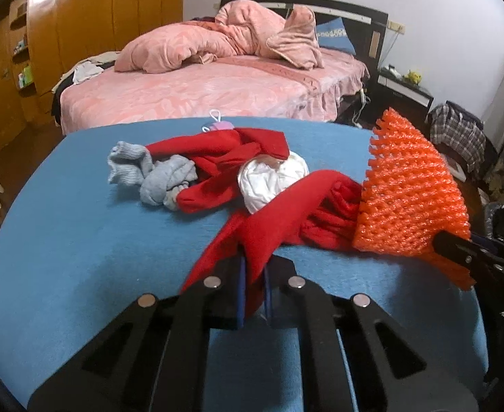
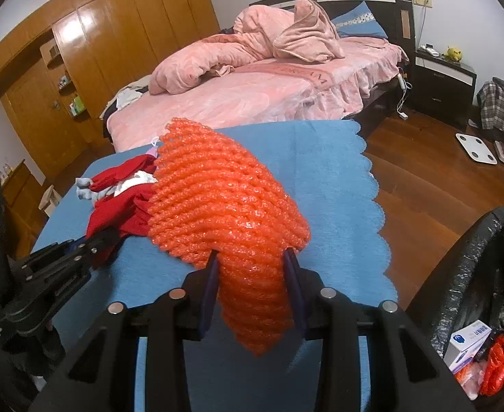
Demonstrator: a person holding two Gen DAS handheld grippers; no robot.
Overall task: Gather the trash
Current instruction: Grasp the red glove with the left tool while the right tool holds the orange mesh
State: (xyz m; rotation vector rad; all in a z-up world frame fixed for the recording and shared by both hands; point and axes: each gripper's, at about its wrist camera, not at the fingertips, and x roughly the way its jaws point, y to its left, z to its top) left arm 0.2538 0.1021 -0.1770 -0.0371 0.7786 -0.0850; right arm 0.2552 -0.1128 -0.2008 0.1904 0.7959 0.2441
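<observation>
Foam net (image 2: pixel 231 206), orange, ribbed mesh

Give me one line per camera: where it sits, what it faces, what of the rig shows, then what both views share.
Left wrist: sits behind the left gripper, faces the bed across the blue cloth; its fingers pinch the red garment.
Right wrist: sits behind the right gripper, faces the bed; its fingers clamp the orange foam net; trash bin at right.
Shared: net, red garment, blue cloth, pink bed, each other's gripper.
</observation>
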